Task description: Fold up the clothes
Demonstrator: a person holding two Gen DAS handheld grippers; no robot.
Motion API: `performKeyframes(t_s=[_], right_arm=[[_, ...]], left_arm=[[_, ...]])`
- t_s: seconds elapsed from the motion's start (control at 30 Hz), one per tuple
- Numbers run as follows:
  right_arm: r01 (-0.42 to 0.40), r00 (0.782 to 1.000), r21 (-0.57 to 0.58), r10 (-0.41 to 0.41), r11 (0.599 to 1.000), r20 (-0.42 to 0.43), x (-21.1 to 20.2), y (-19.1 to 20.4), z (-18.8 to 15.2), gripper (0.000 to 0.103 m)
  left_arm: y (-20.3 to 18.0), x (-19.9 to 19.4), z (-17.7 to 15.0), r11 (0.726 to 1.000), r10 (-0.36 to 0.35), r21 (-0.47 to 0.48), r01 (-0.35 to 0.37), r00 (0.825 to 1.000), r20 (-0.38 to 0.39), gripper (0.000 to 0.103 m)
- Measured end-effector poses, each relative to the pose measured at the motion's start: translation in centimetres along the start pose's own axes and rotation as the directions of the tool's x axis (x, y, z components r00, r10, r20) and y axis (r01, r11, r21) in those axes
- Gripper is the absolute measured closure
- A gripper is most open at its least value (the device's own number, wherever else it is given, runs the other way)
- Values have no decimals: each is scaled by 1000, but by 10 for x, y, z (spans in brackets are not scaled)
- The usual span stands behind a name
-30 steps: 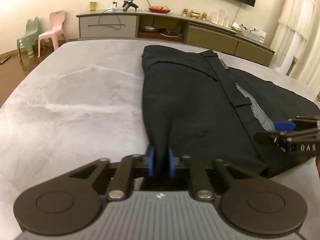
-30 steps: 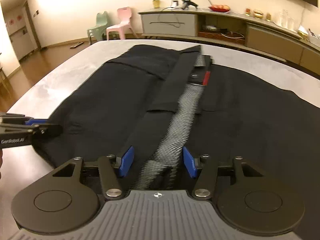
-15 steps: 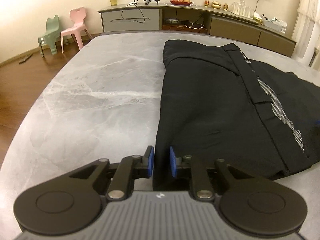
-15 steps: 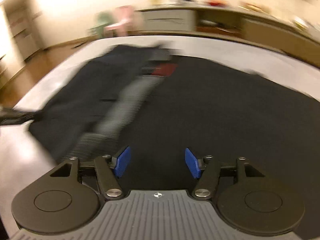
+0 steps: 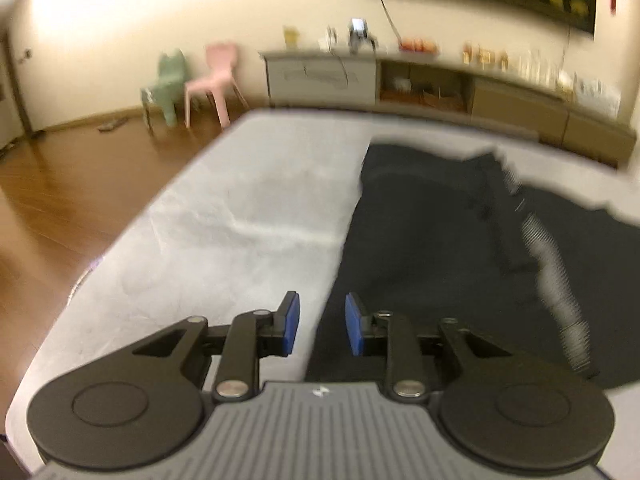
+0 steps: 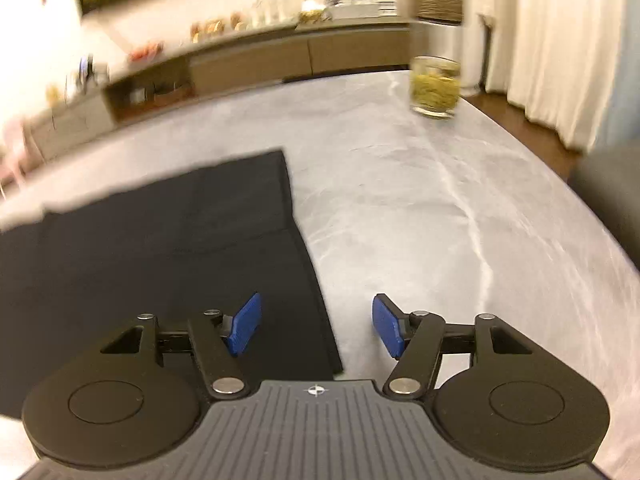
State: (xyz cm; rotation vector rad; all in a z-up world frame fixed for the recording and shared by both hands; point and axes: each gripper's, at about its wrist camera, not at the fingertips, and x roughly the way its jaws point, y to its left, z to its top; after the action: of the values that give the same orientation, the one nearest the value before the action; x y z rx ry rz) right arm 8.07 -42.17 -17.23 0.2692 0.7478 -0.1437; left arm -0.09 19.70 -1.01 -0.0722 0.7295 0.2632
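A black garment (image 5: 432,252) with a grey mesh strip (image 5: 556,280) lies flat on the grey marble table (image 5: 248,232). My left gripper (image 5: 322,326) is open and empty, raised over the garment's near left edge. In the right wrist view the garment (image 6: 160,248) shows its right end with a straight edge. My right gripper (image 6: 316,328) is open and empty, its jaws straddling that right edge near the front corner. Both views are motion-blurred.
A glass jar (image 6: 435,87) with yellow-green contents stands at the table's far right. A long sideboard (image 5: 440,88) runs along the back wall. Two small chairs (image 5: 192,84) stand on the wooden floor at left. White curtains (image 6: 560,40) hang at right.
My left gripper has opened, let go of the garment's edge and lifted back. My right gripper has swung to the right, from the mesh strip to the garment's right end.
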Motion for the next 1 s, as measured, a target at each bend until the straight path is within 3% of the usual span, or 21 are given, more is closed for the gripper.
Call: performKeyframes(t_s=[0.03, 0.1, 0.13, 0.17, 0.2, 0.27, 0.37, 0.47, 0.53, 0.63, 0.73, 0.87, 0.93, 0.97, 1.0], right_arm=[[-15, 1000, -6, 15, 1000, 12, -5, -2, -3, 26], [-19, 1000, -41, 19, 999, 8, -7, 0, -12, 25], [-16, 1000, -61, 16, 998, -5, -4, 1, -17, 25], [-12, 1000, -81, 11, 997, -9, -1, 4, -19, 24], [-3, 1000, -107, 3, 994, -1, 1, 7, -20, 24], [25, 1000, -164, -24, 986, 11, 4, 18, -26, 23], [19, 1000, -198, -14, 980, 24, -1, 29, -32, 34], [13, 999, -209, -2, 978, 49, -3, 37, -37, 47], [8, 998, -231, 8, 973, 68, -4, 43, -40, 66], [20, 994, -303, 13, 953, 106, -5, 56, -46, 85], [86, 987, -426, -19, 901, 159, -6, 72, -55, 90], [133, 977, -525, -23, 841, 211, -13, 88, -62, 91], [143, 973, -554, -14, 821, 230, -20, 95, -66, 91], [145, 971, -563, -8, 813, 238, -24, 98, -68, 91], [143, 970, -567, 0, 811, 244, -29, 100, -69, 91]], left_arm=[[-16, -12, 3, 999, -44, 3, 44, 999, 15, 77], [-62, -30, 14, 986, -163, 40, 161, 986, 28, 75], [-90, -36, 20, 973, -223, 67, 221, 974, 25, 73], [-120, -42, 26, 955, -285, 94, 282, 958, 20, 64], [-148, -46, 30, 933, -344, 116, 340, 939, 9, 47], [-207, -48, 36, 885, -444, 143, 443, 896, -32, 29], [-307, -35, 43, 784, -576, 170, 597, 802, -160, 29], [-404, -16, 42, 723, -593, 230, 651, 756, -278, 29], [-464, 0, 39, 702, -566, 272, 658, 747, -348, 29], [-526, 17, 32, 680, -529, 316, 661, 741, -412, 29], [-572, 21, 15, 651, -500, 375, 659, 745, -442, 28], [-604, 36, -8, 621, -435, 465, 631, 771, -465, 27], [-615, 45, -17, 599, -410, 503, 623, 778, -476, 33], [-617, 48, -20, 588, -399, 521, 619, 782, -478, 62], [-613, 49, -19, 590, -405, 520, 618, 783, -472, 97]])
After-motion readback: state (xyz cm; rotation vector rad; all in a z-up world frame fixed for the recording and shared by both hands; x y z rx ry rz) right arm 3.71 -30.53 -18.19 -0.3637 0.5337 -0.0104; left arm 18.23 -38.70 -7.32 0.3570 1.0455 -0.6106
